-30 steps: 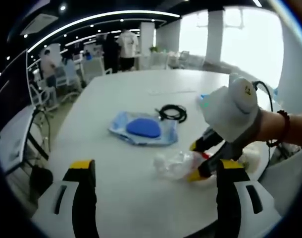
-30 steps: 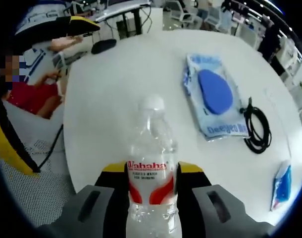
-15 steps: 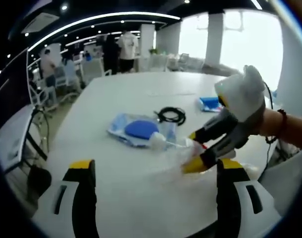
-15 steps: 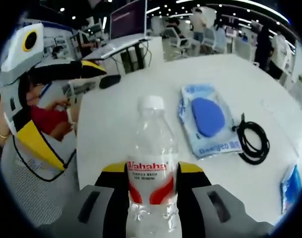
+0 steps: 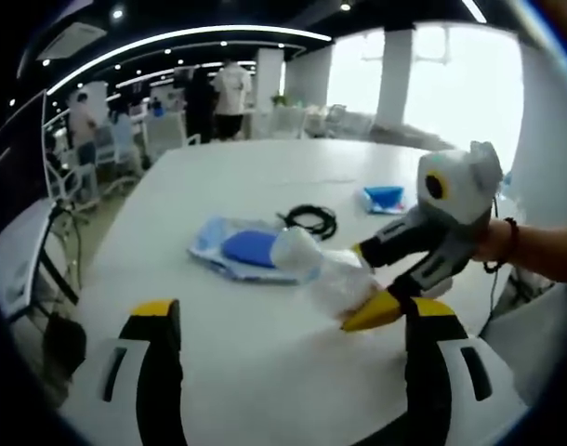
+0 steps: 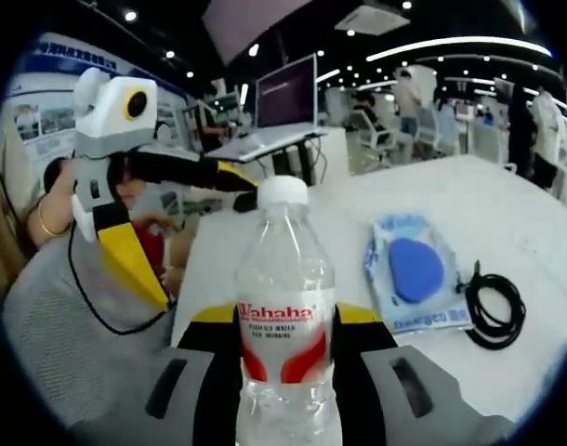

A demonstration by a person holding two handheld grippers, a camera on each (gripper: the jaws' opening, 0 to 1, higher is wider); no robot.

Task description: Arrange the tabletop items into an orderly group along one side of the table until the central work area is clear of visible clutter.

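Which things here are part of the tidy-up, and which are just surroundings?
Job:
bottle, held in the right gripper
blue pouch
black cable
small blue packet
table
left gripper, open

Surroundings:
monitor
office chairs
people standing at the back

I see a white counter (image 5: 265, 362) across the frame's middle. On it lie a blue pouch (image 5: 242, 249) at centre, a black cable (image 5: 308, 220) coiled just upper right, and a small blue packet (image 5: 384, 197) farther right.
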